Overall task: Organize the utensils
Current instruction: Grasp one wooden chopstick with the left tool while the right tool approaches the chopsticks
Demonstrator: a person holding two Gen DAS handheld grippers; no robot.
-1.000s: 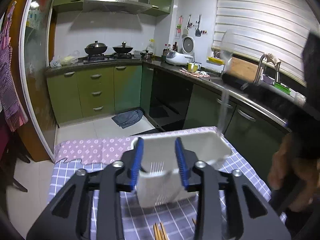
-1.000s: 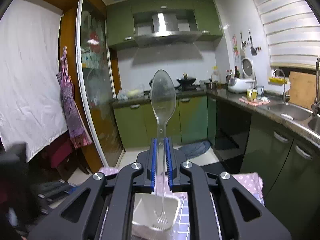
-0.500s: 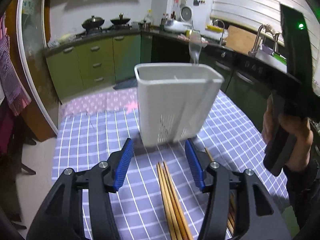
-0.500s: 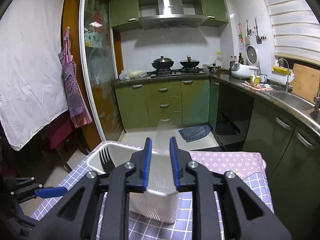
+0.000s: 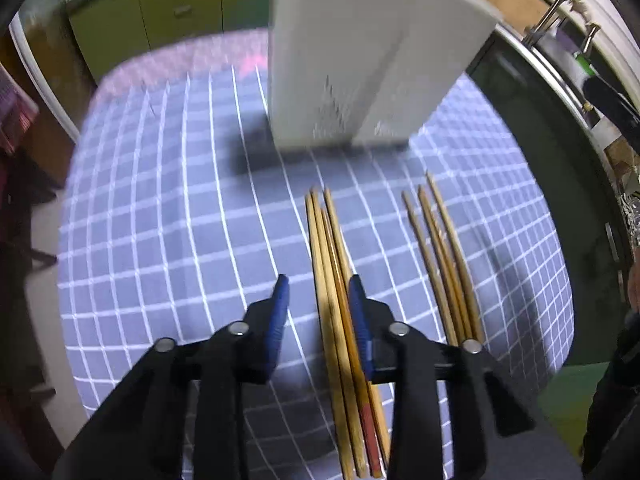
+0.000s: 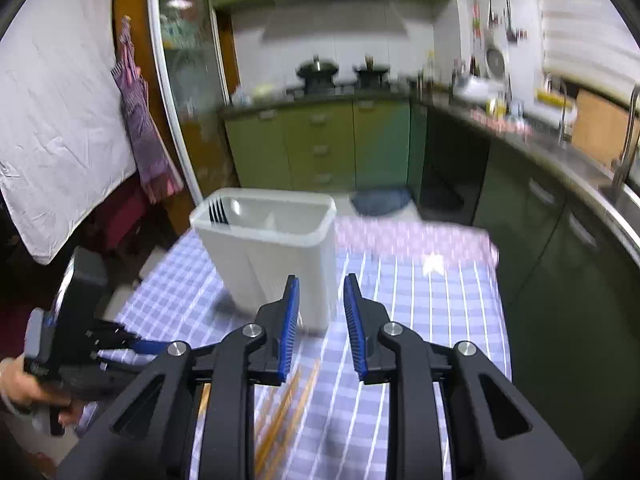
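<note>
Down low, the left gripper (image 5: pixel 318 296) points at the table, and its blue jaws are closing. A bunch of wooden chopsticks (image 5: pixel 336 300) lies flat between the jaws. The right blue pad is just beside the bunch, maybe touching it, but there is a gap on the left side, so the sticks are not squeezed. A second bunch of chopsticks (image 5: pixel 440 256) lies a little to the right, apart from the first. Both bunches rest on the purple checked tablecloth (image 5: pixel 160 216).

Past the chopsticks stands the white utensil holder (image 5: pixel 360 72), upright on the cloth.

The right gripper (image 6: pixel 320 312) has its jaws apart and opening, with nothing between them. From its camera, a black fork (image 6: pixel 218 211) stands in the left part of the holder. A hand (image 6: pixel 24 384) holds the other gripper at the left edge.

Far back are green cabinets (image 6: pixel 320 144), a stove with two pots (image 6: pixel 344 70), and a sink (image 6: pixel 612 184) on the right.
</note>
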